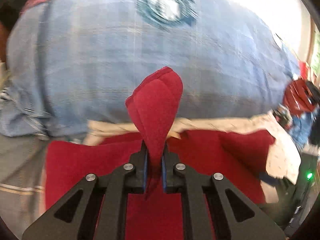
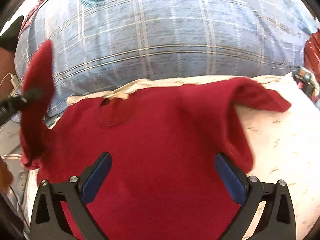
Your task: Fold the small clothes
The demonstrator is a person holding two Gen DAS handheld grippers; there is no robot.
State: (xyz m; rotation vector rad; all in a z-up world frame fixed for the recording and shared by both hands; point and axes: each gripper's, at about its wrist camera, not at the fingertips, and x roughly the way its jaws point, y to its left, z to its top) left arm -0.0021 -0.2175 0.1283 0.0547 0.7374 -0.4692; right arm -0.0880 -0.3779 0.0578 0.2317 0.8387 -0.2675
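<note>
A small red shirt (image 2: 160, 136) lies spread on a white patterned sheet (image 2: 280, 140), its neck opening toward the far side. My left gripper (image 1: 155, 150) is shut on a bunched fold of that red shirt (image 1: 158, 104), which sticks up past the blue pads. From the right wrist view the same lifted sleeve (image 2: 38, 84) rises at the left with the left gripper (image 2: 30, 96) clamped on it. My right gripper (image 2: 163, 176) hovers open above the shirt's lower body, with nothing between its blue pads (image 2: 98, 180). The shirt's right sleeve (image 2: 266, 98) lies flat.
A large blue plaid pillow (image 2: 170, 40) with a round green emblem fills the far side. Red and dark clutter (image 2: 312, 54) sits at the right edge. A white cable and charger (image 2: 12, 80) lie at the left.
</note>
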